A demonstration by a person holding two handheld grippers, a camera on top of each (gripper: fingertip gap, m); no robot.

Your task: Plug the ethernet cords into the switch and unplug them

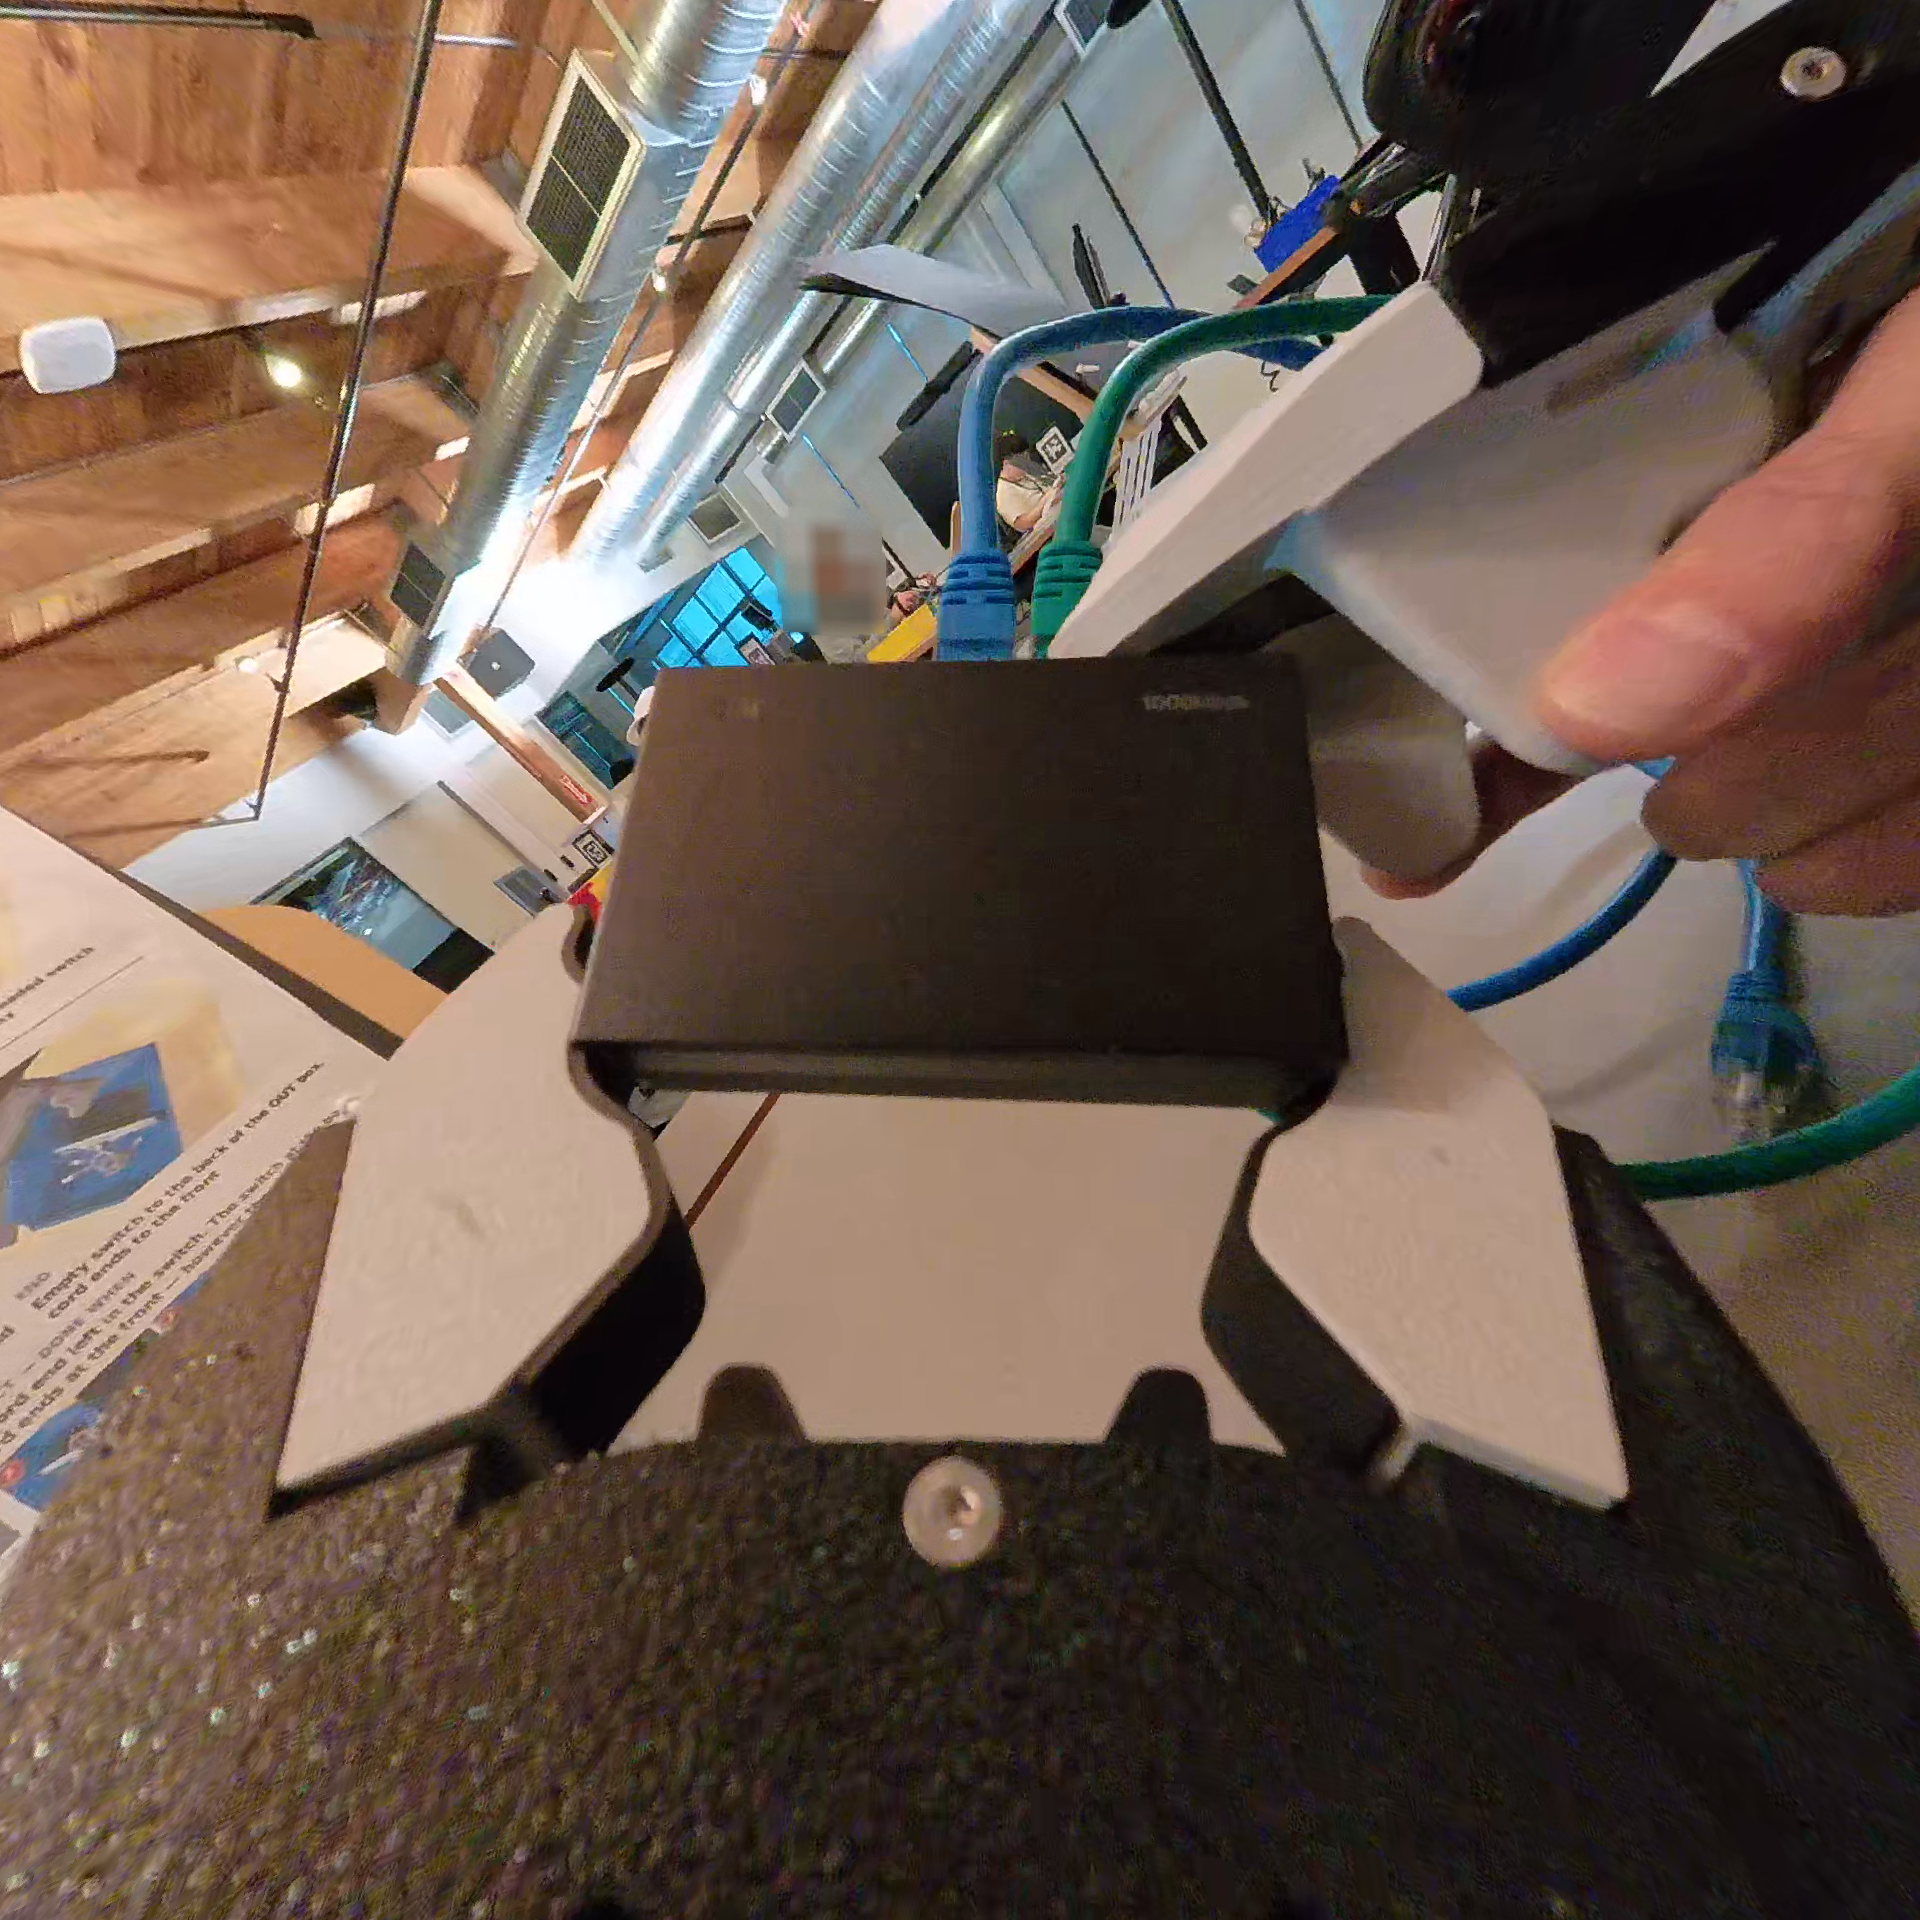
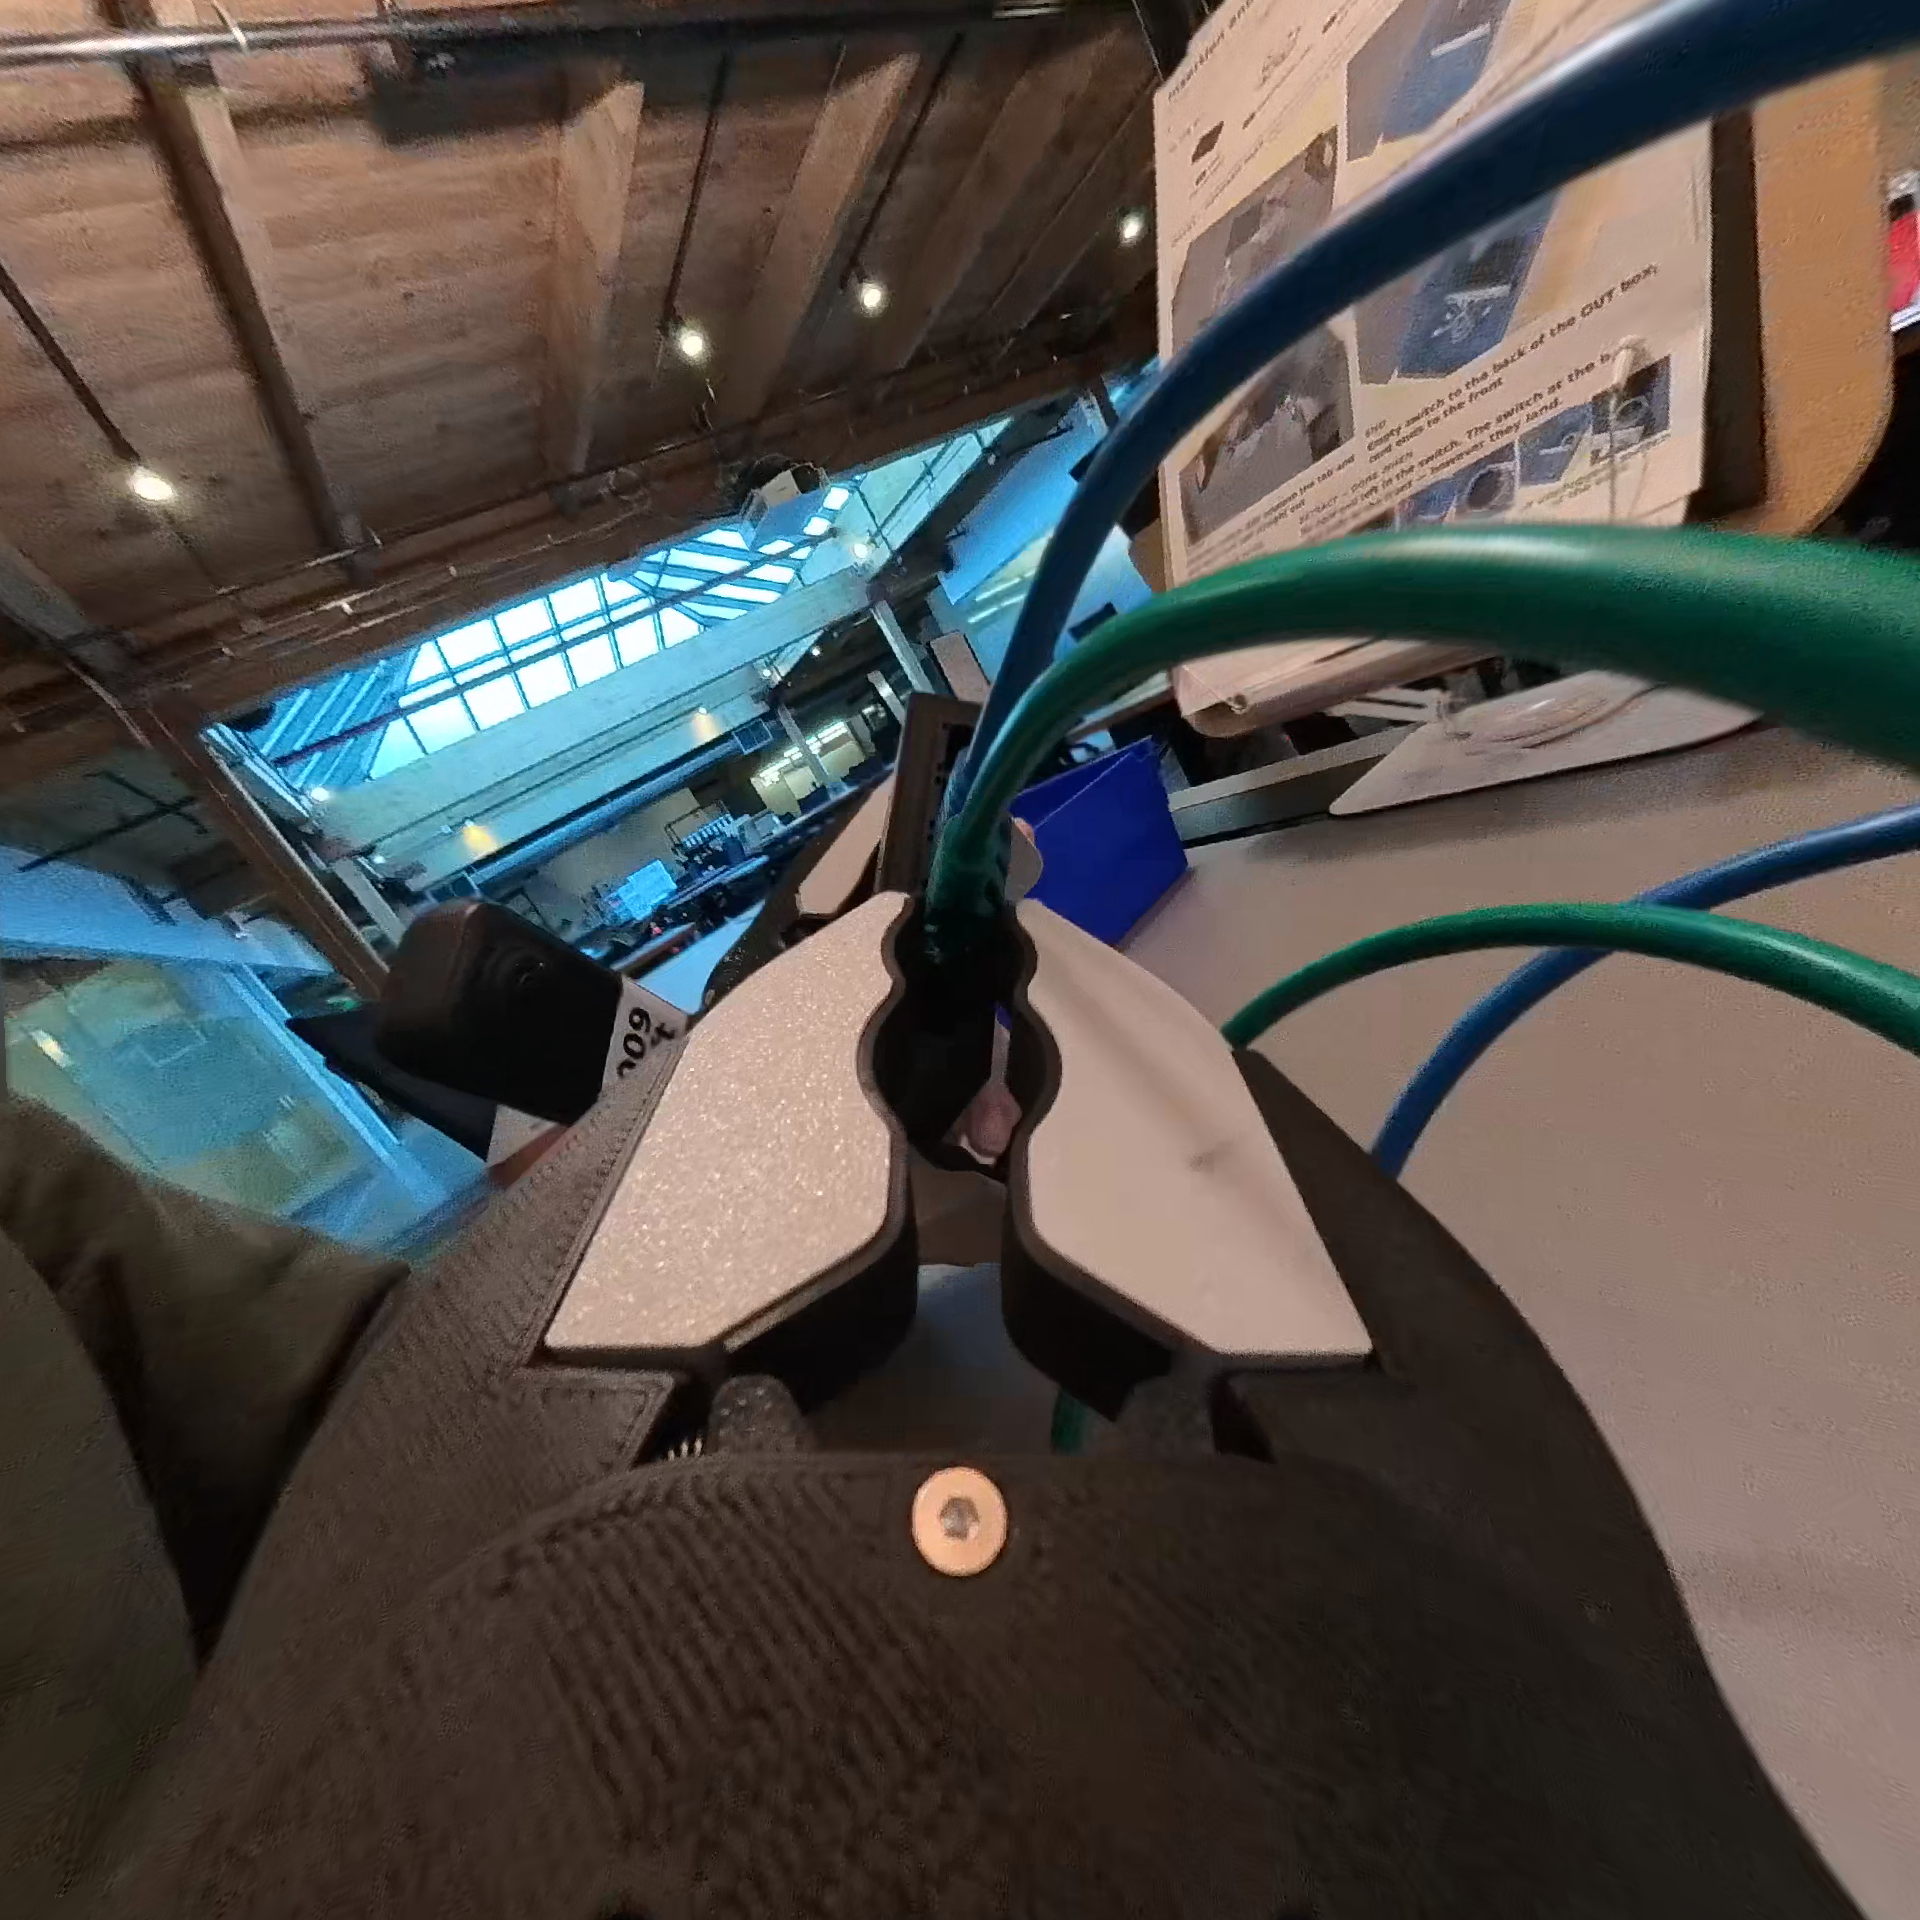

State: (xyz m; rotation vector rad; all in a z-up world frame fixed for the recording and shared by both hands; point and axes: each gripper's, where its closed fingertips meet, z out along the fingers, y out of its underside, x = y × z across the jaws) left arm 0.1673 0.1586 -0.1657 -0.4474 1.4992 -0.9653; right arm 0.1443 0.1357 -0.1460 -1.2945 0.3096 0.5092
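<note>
Held the black switch across its width in the left gripper, jaws spread wide and pressed to its two side edges, port face turned to the far side. Seated in that far face: a blue cord on the left and a green cord just beside it on the right. Closed the right gripper almost fully on the green cord's boot right at the port, jaws pinched round it with only a narrow gap. Guided by a hand wrapped on that gripper's body. Left one more blue plug loose at the right, above the tabletop.

Judged the step to be pulling or seating the green plug. Cannot tell whether the latch tab was pressed; hidden under the jaws. Risks from here: tugging against an unreleased tab, which could drag the switch out of the wide side grip or twist it; pinching the boot rather than the plug, so the jaws slip along the cord; brushing the neighbouring blue plug and loosening it; snagging the looped cords arching across the right gripper's path.
</note>
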